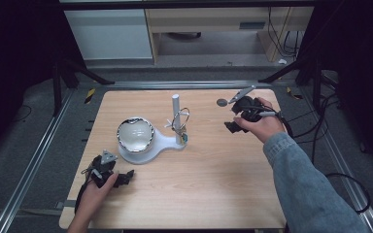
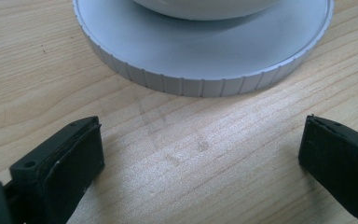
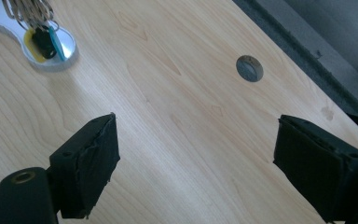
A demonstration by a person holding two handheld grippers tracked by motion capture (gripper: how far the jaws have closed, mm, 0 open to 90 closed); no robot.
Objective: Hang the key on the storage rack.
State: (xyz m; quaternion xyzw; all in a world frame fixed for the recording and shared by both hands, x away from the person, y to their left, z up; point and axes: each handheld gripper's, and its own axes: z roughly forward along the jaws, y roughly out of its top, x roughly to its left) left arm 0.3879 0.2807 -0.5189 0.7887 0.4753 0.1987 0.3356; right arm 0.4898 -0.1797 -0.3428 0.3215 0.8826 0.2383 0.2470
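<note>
Overhead, the white stand carrying a bowl and hanging keys sits mid-table; the left gripper rests just below it, the right gripper well to its right. Left gripper view: jaws spread, empty, facing the stand's ribbed base. Right gripper view: jaws spread over bare wood, keys far off.

The right arm wears a blue denim sleeve; the left forearm is bare. Both grippers, left gripper and right gripper, are black with blocky matte jaws, a round screw hole in each left jaw. The left carries a grey three-cornered plate. Black cables trail from the right one.
</note>
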